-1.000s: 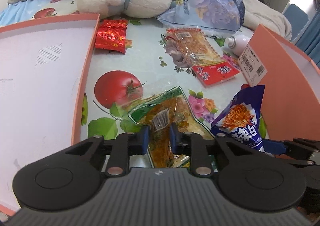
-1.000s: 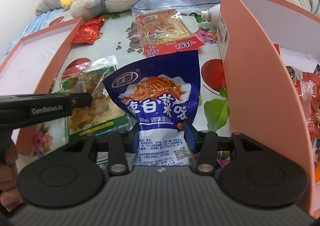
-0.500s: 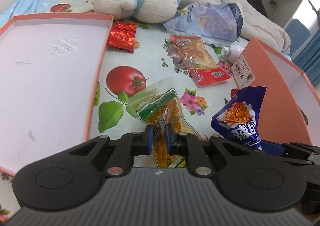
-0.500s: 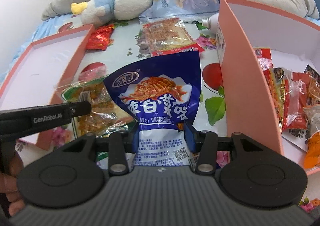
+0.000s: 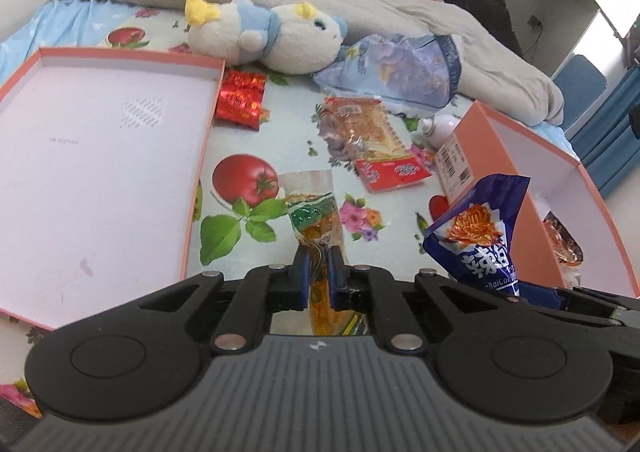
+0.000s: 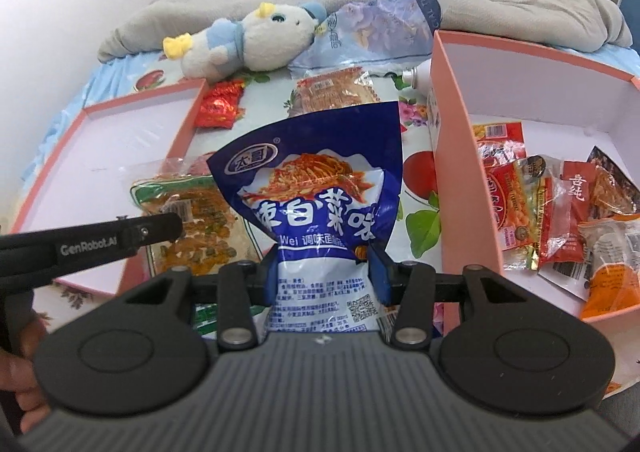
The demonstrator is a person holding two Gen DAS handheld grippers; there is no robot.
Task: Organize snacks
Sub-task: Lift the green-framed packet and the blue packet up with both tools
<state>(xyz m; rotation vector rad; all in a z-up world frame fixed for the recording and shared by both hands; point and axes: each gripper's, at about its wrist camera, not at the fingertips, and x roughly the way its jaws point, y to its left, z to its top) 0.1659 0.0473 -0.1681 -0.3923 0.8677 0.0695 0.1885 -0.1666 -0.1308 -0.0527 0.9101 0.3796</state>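
Green-orange packet (image 5: 316, 228) lifted edge-on in left tool (image 5: 319, 272); clear wrapper.

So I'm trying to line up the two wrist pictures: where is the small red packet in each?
Left wrist: the red packet lies upper left of centre, just right of the empty tray's far corner.
Right wrist: the same packet sits upper left, beside that tray's far right corner.
Shared landmark: the plush toy lies just beyond the packet in both.
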